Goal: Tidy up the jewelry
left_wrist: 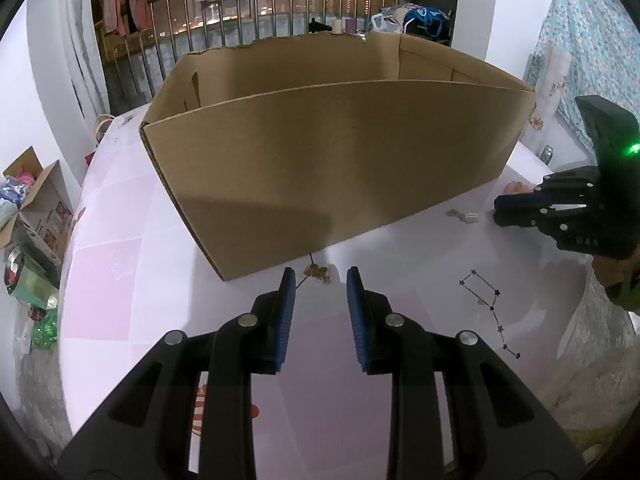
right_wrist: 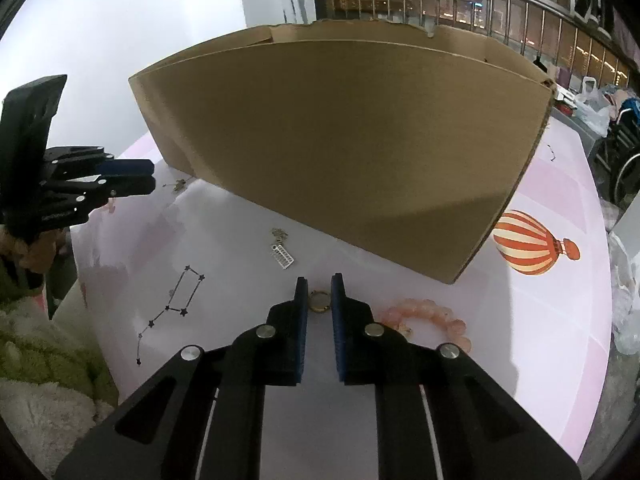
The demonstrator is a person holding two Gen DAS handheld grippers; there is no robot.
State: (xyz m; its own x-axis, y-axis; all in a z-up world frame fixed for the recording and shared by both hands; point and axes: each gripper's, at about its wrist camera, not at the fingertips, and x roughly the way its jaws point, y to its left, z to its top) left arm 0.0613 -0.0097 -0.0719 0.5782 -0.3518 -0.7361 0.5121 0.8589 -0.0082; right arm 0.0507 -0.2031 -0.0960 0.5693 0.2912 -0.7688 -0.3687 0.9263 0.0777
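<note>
Now the right tool (right_wrist: 319,284) brackets a gold ring (right_wrist: 319,301), jaws apart; the left tool (left_wrist: 321,276), released, faces a gold charm (left_wrist: 318,273) near the cardboard box (left_wrist: 320,148).

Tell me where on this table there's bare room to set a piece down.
Bare tabletop lies right of the pink bead bracelet, below the balloon print. Another free patch sits between the silver charm and the left gripper. It is crowded at the right gripper, with the gold ring between its fingers, close to the cardboard box.

No legible text or labels.
</note>
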